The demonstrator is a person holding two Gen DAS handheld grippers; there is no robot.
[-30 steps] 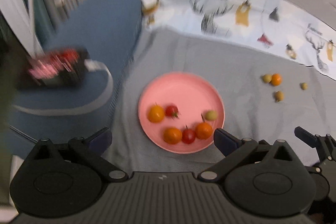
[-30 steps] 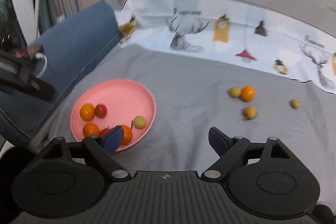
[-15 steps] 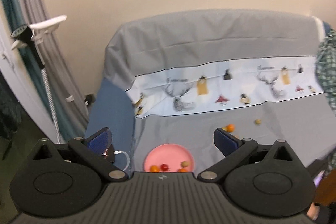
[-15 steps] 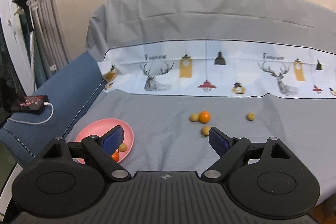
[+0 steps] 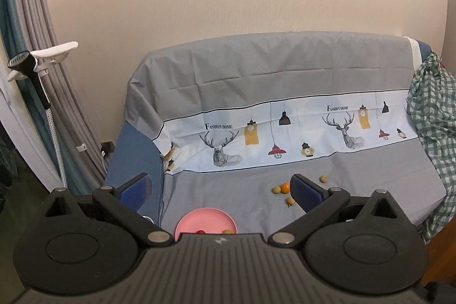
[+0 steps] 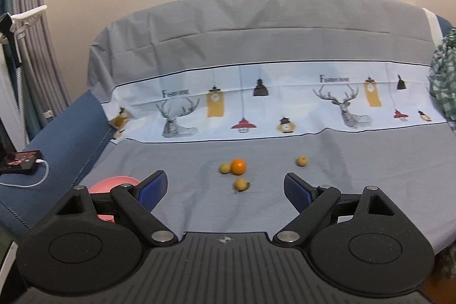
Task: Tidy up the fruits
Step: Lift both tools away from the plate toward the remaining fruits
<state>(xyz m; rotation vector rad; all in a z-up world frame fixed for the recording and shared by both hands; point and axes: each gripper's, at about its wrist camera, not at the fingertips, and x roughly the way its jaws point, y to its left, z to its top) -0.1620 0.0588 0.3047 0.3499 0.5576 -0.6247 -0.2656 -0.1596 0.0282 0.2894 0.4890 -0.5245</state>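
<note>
A pink plate (image 5: 205, 221) lies on the grey sofa cover, mostly hidden behind my left gripper's body; a red fruit (image 5: 201, 232) and a yellowish one (image 5: 227, 232) show on it. In the right wrist view only the plate's rim (image 6: 114, 182) peeks out behind the left finger. Loose on the cover lie an orange fruit (image 6: 238, 166), a yellow one beside it (image 6: 224, 168), another in front (image 6: 240, 185) and one further right (image 6: 301, 161). My left gripper (image 5: 219, 187) is open and empty, high above the sofa. My right gripper (image 6: 225, 187) is open and empty, well short of the loose fruits.
A phone (image 6: 20, 160) on a white cable lies on the blue armrest at left. A green checked cloth (image 5: 433, 133) hangs over the sofa's right end. A white stand with a clamp (image 5: 42, 59) rises by the grey curtains (image 5: 25, 19).
Both grippers have pulled up and back from the sofa. The plate and fruits, close in view a second ago, now look small and far. Both grippers stayed open.
</note>
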